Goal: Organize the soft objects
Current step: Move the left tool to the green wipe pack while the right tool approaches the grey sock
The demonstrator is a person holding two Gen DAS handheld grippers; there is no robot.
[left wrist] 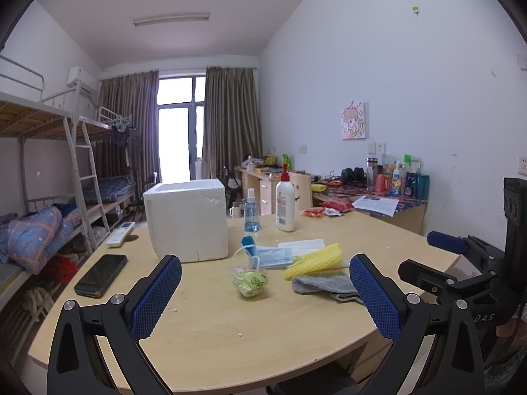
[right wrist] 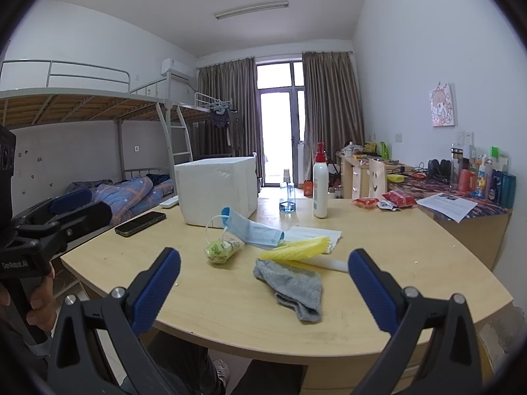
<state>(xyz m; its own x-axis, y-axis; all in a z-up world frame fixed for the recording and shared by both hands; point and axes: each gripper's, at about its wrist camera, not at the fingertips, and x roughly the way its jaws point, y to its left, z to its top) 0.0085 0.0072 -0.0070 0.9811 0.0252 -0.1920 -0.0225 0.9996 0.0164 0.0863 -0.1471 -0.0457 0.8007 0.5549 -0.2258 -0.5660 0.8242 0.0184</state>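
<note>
On the wooden table (left wrist: 210,335) (right wrist: 395,240) lie a grey sock (left wrist: 324,283) (right wrist: 291,288), a yellow foam net (left wrist: 314,261) (right wrist: 298,247), a blue face mask (left wrist: 275,256) (right wrist: 252,230) and a clear bag holding something green (left wrist: 250,282) (right wrist: 221,248). A white foam box (left wrist: 187,219) (right wrist: 219,187) stands behind them. My left gripper (left wrist: 265,275) hangs open above the near table, short of the bag. My right gripper (right wrist: 263,268) is open too, just before the sock. Neither holds anything.
A black phone (left wrist: 100,275) (right wrist: 141,223) and a white remote (left wrist: 120,234) lie at the left. A spray bottle (left wrist: 252,210) (right wrist: 287,196) and a lotion bottle (left wrist: 285,202) (right wrist: 320,186) stand at the back, with red snack packets (left wrist: 324,209) (right wrist: 383,201). Bunk beds stand left, cluttered desks right.
</note>
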